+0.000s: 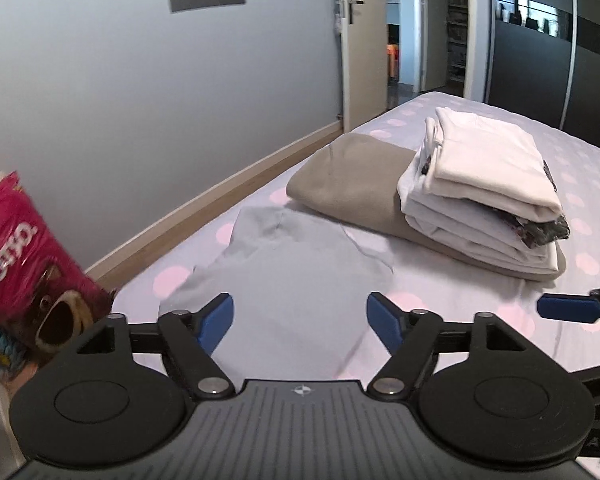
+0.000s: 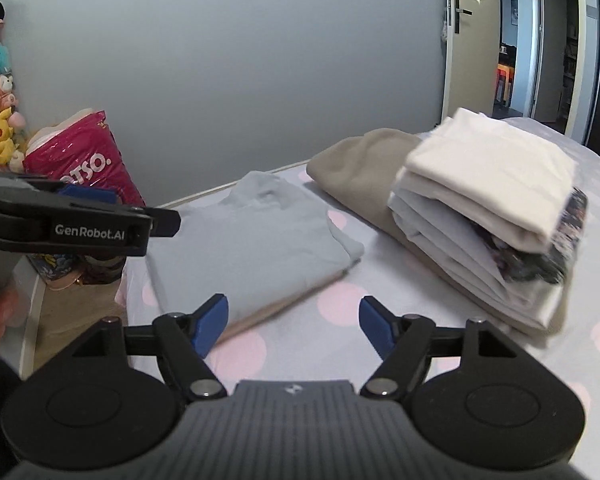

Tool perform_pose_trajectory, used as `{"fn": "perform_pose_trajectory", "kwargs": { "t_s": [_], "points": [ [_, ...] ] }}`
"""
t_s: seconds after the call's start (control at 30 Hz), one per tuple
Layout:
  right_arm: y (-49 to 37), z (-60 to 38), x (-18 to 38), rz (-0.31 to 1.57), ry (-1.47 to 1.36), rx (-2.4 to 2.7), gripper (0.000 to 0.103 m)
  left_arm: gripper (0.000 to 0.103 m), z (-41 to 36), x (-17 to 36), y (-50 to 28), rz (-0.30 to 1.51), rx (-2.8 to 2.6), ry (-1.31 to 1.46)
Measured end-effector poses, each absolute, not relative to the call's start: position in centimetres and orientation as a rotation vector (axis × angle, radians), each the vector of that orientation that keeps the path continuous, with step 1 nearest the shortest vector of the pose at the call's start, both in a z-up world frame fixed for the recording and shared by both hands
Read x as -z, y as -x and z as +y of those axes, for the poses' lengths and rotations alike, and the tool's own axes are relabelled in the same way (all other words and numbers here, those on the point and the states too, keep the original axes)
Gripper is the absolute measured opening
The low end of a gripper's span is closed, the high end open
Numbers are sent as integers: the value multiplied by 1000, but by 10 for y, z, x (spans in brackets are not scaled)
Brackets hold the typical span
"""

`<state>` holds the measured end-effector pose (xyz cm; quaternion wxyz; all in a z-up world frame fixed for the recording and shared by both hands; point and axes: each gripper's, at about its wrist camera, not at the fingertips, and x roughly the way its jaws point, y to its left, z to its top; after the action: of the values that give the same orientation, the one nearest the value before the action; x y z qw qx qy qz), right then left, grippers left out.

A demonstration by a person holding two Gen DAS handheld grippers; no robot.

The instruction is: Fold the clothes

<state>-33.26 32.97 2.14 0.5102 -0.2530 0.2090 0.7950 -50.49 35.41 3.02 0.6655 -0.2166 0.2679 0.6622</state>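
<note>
Both grippers empty: left gripper (image 1: 300, 316) and right gripper (image 2: 294, 318) jaws spread, above the bed (image 2: 340, 304). Folded pale blue shirt (image 2: 252, 240) lies flat on the bed, just beside the tan blanket (image 2: 356, 172) bearing a stack of folded whites (image 2: 488, 200). Pink bag (image 2: 84, 156) at left.
</note>
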Motion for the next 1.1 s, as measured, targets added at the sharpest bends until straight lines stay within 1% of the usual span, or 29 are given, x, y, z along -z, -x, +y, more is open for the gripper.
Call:
{"fn": "perform_pose_trajectory", "kwargs": {
  "t_s": [0.13,0.3,0.47,0.57,0.73,0.9,1.1],
  "points": [
    [317,297,-22,450,622,-1895,78,74,324,-24,492,575,-1512,522],
    [302,262,-15,424,641,-1872,79,75,291,-7,476,577,-1520,560],
    [291,236,-5,450,642,-1855,80,75,263,9,462,601,-1524,580],
    [286,228,4,477,654,-1853,80,75,251,19,456,584,-1509,608],
    [277,217,20,515,682,-1832,80,75,240,33,441,634,-1528,592],
    [270,212,33,519,718,-1811,80,75,231,43,431,630,-1521,582],
    [262,215,38,548,717,-1802,80,75,230,50,418,681,-1544,561]
  ]
}}
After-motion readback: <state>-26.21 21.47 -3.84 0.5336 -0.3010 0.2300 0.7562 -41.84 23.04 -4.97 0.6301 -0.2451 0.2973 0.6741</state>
